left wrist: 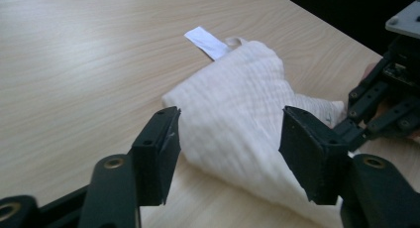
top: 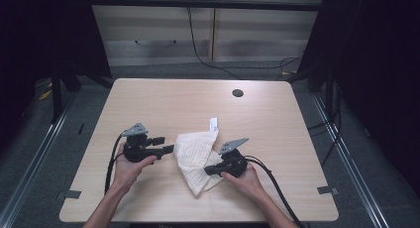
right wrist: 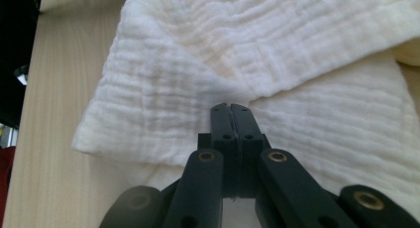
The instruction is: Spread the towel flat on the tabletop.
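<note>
Pinching white cloth [top: 195,158] edge, right hand-held gripper [right wrist: 231,109] clamped, left hand-held gripper [left wrist: 225,148] gaping wide beside it

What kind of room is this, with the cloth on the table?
Probably a lab or workshop set up for recording, not a home. A bare light wooden table stands on grey floor between dark curtains, black cables trail behind it, and plain pale cabinets line the back wall.
</note>
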Demonstrator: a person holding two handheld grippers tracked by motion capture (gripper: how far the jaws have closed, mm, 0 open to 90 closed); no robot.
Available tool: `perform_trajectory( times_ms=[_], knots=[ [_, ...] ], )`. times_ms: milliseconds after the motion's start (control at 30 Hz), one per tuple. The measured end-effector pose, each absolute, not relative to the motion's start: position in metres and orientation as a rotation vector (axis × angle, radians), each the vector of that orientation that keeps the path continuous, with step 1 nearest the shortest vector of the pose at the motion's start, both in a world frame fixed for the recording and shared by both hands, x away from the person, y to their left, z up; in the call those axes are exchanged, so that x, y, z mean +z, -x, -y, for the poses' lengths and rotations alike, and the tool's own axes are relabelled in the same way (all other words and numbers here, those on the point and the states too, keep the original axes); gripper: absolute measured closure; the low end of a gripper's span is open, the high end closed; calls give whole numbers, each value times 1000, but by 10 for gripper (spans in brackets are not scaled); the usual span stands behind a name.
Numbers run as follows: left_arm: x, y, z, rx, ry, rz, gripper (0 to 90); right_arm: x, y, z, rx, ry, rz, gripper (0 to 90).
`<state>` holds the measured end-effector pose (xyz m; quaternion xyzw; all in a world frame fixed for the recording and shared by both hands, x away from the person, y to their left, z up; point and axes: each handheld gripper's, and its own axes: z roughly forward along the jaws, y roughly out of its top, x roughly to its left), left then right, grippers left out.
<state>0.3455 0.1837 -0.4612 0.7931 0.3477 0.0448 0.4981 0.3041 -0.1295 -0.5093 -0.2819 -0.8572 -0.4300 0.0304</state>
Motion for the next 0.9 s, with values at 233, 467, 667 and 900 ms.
perform_trajectory(
  times_ms=[233,467,667,900],
  knots=[
    [-487,-367,-158,86,-2000,-894,320,-506,-296,131,-1291,831,2676,900],
    [-504,-357,-154,29,-2130,-796,759,-505,-295,144,-1287,870,2687,899],
    [-497,-336,-162,4,-2147,-749,827,-502,-295,160,-1273,958,2734,899],
    [-496,-305,-175,-29,-2174,-738,812,-498,-293,160,-1244,966,2821,899]
  ],
)
